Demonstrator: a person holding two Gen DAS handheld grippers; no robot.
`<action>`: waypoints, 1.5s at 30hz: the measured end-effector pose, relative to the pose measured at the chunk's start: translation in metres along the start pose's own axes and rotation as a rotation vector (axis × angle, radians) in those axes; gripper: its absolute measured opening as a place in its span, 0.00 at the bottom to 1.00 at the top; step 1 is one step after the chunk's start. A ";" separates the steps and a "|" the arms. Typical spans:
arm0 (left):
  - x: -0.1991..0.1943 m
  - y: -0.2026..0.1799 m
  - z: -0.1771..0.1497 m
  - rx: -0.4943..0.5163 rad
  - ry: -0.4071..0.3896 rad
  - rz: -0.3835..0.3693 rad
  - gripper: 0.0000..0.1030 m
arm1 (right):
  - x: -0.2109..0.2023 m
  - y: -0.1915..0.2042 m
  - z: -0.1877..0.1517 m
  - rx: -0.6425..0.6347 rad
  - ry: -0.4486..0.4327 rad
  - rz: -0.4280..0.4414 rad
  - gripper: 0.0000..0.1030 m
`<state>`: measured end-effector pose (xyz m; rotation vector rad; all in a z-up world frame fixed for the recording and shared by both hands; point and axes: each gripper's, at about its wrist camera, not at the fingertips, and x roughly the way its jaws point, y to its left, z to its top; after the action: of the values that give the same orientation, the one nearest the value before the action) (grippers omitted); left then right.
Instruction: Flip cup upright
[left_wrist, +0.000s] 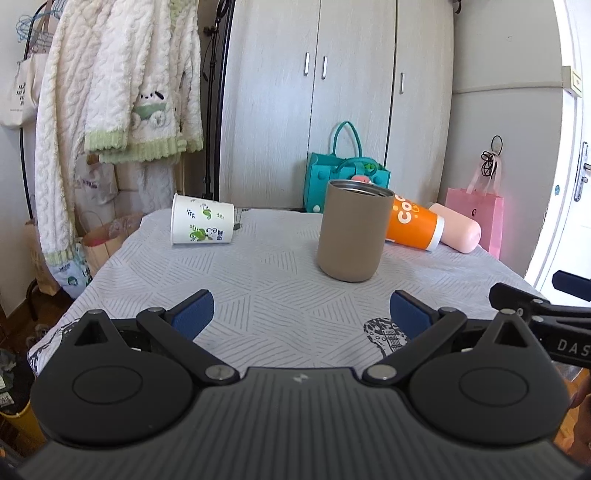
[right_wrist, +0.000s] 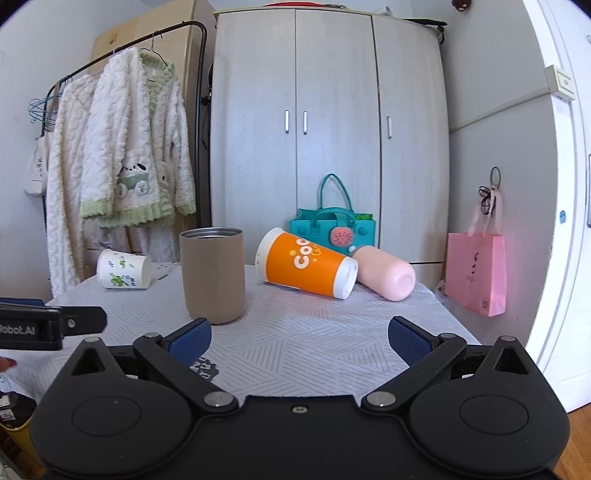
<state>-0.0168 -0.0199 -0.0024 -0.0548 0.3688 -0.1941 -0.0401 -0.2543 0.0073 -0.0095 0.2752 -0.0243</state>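
Taupe and matte, the tumbler (left_wrist: 351, 230) stands upright on the grey patterned tablecloth (left_wrist: 258, 280), its metal-lined mouth open to the ceiling. We see three other cups lying on their sides. The white paper cup (left_wrist: 202, 224) with green leaf prints rests at the far left of the table, well apart from the rest. The orange cup (right_wrist: 306, 265) lies behind and to the right of the tumbler, and the pink cup (right_wrist: 386, 275) lies just beside it, touching or nearly so (we cannot tell which).

Our left gripper (left_wrist: 301, 312) hangs over the near edge of the table with its blue-padded fingers spread wide and nothing between them; the tumbler sits just ahead of it, slightly right of centre. Our right gripper (right_wrist: 300, 336) is likewise spread wide and holds nothing, with the tumbler ahead to its left and the orange cup ahead.

Behind the table stand a pale wardrobe (right_wrist: 332, 129), a teal bag (right_wrist: 332, 229) and a pink paper bag (right_wrist: 476, 273).
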 end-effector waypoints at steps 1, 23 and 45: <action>-0.001 0.000 -0.001 0.002 -0.006 -0.005 1.00 | 0.000 0.000 0.000 0.001 -0.002 -0.006 1.00; 0.008 -0.004 -0.014 0.003 0.002 0.029 1.00 | 0.000 0.004 -0.007 -0.006 -0.005 -0.110 1.00; 0.007 -0.002 -0.015 0.007 -0.001 0.085 1.00 | -0.002 0.005 -0.005 -0.012 -0.002 -0.137 1.00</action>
<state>-0.0165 -0.0236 -0.0189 -0.0326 0.3687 -0.1117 -0.0432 -0.2492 0.0025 -0.0402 0.2727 -0.1592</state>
